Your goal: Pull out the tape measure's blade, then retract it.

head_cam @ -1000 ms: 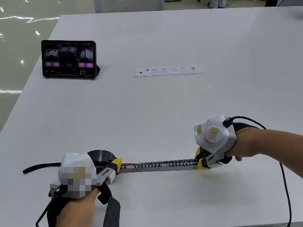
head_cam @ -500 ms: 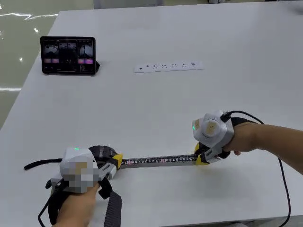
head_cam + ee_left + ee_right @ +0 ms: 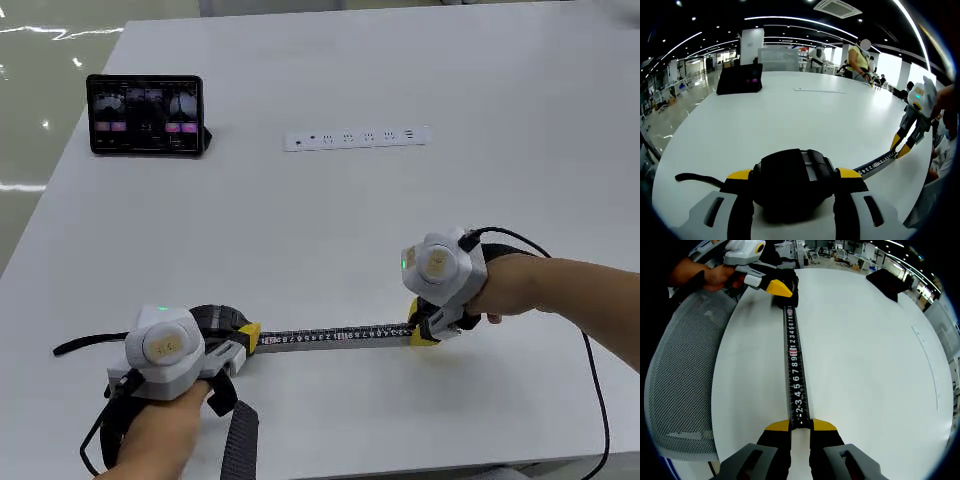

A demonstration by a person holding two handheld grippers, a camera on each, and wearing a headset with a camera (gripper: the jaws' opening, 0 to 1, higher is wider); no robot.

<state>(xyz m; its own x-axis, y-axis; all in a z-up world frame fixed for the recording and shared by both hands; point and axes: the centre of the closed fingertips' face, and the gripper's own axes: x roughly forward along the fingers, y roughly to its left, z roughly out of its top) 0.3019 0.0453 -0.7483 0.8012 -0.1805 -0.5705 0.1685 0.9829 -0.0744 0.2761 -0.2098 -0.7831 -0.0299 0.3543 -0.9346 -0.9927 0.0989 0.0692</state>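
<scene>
A black tape measure case (image 3: 215,322) lies on the white table (image 3: 330,230) at the front left, and my left gripper (image 3: 238,345) is shut on it. From close up the case (image 3: 790,170) sits between the yellow-tipped left gripper (image 3: 795,175) jaws. The numbered blade (image 3: 335,336) runs flat to the right. My right gripper (image 3: 422,335) is shut on its end. In the right gripper view the blade (image 3: 792,360) stretches from the right gripper (image 3: 800,426) to the case (image 3: 790,290).
A tablet (image 3: 146,115) stands at the back left and a white power strip (image 3: 357,138) lies mid-table. A black strap (image 3: 85,346) trails left of the case. A cable (image 3: 592,370) hangs from the right hand. A mesh chair (image 3: 685,380) is at the table's front edge.
The right gripper has drifted a little left toward the case, so the exposed blade is slightly shorter. The left gripper has stayed put on the case.
</scene>
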